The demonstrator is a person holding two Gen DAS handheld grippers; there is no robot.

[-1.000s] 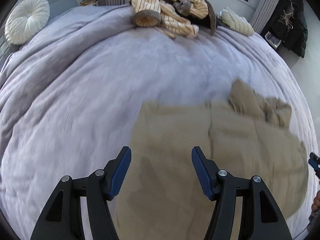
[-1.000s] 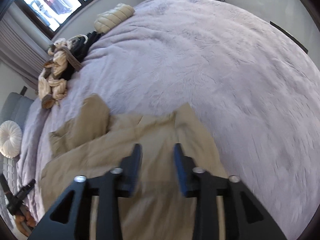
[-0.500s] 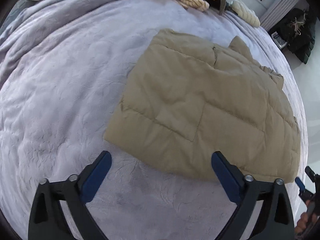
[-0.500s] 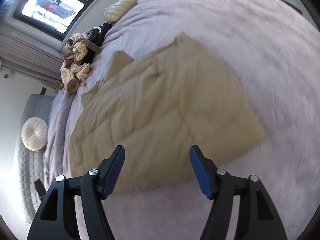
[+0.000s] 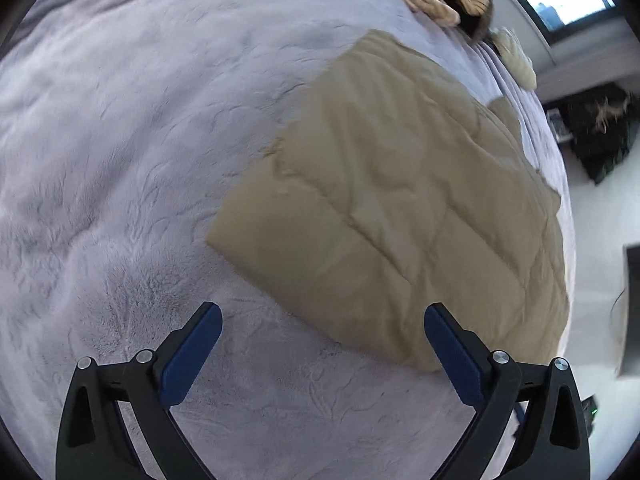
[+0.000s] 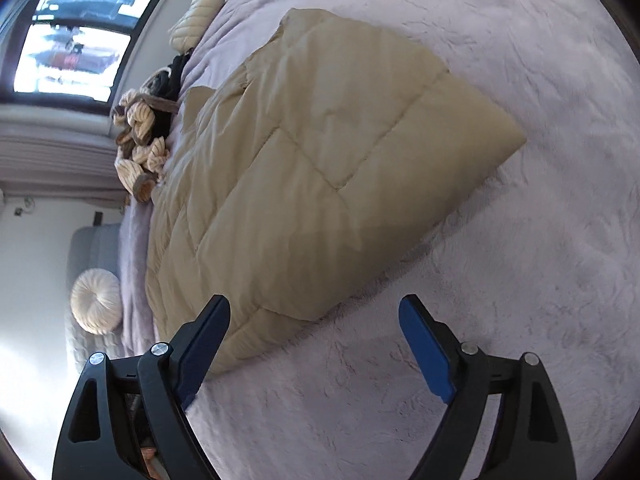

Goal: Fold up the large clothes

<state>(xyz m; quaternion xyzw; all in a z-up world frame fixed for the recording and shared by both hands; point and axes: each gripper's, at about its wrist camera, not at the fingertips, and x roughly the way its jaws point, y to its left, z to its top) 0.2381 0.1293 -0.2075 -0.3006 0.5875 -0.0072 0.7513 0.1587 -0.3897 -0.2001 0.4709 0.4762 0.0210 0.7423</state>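
A bed (image 5: 120,140) under a plush lilac blanket fills both views. On it lies a tan quilted jacket (image 5: 400,208), folded into a flat, rough rectangle, lying toward the bed's side edge that borders the pale floor in the left wrist view; its near edge faces both cameras. At the bed's far edge by the window sits a heap of striped cream and dark clothes (image 6: 144,136), with a ribbed cream cushion (image 6: 196,16) just beyond it. A round white cushion (image 6: 96,300) lies off the blanket's edge. The left hand-held gripper (image 5: 320,344) stands wide apart over the blanket, just short of the jacket's near edge, holding nothing. The right hand-held gripper (image 6: 314,340) is opening, with only the jacket's near edge and blanket showing between its jaws, and nothing pinched.
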